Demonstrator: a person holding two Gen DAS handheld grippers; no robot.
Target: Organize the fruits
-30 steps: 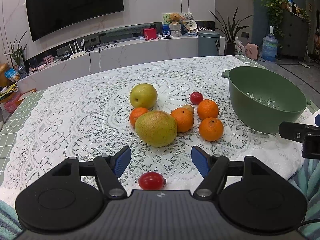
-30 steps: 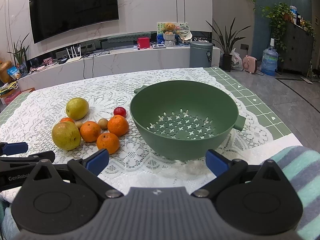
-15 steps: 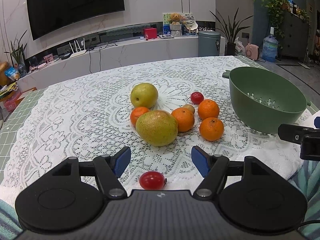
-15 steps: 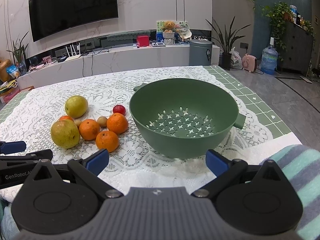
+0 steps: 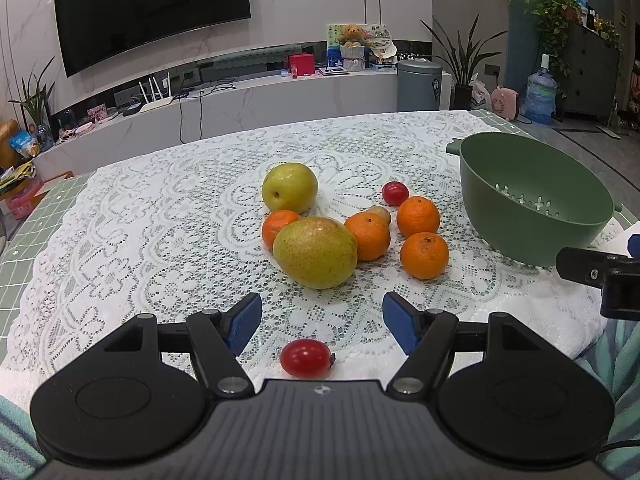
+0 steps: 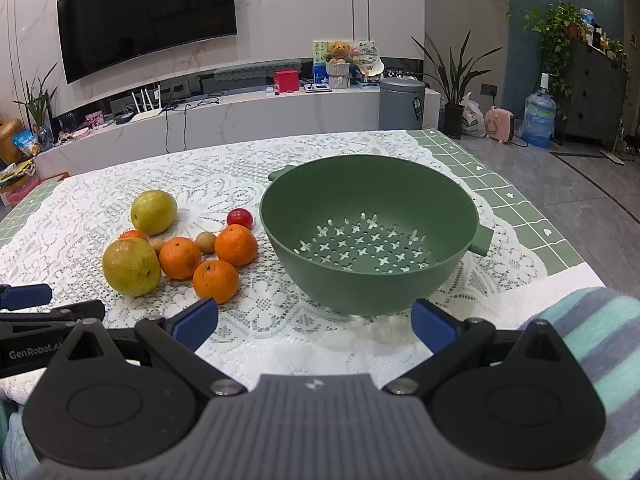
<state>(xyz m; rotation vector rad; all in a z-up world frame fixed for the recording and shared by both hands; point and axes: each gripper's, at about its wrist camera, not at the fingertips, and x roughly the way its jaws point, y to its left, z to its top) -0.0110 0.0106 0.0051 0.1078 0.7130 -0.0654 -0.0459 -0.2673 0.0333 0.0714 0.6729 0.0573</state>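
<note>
A cluster of fruit lies on the lace tablecloth: a large pear [image 5: 316,252], a second pear [image 5: 290,188], several oranges [image 5: 425,255], a small brown fruit [image 5: 380,213] and a cherry tomato [image 5: 395,193]. Another cherry tomato [image 5: 306,358] lies close below my open left gripper [image 5: 322,322]. The empty green colander [image 6: 370,232] stands right of the fruit. My open right gripper [image 6: 314,322] hovers just before the colander's near wall. The cluster also shows in the right wrist view [image 6: 180,256].
The table [image 6: 520,216] has a green tiled mat under the lace cloth, with its edge to the right. A striped towel [image 6: 600,332] lies at the near right. A TV wall and low cabinet stand far behind.
Both grippers have crept slightly forward toward the table; the fruit and colander have not moved. Both grippers stay open.
</note>
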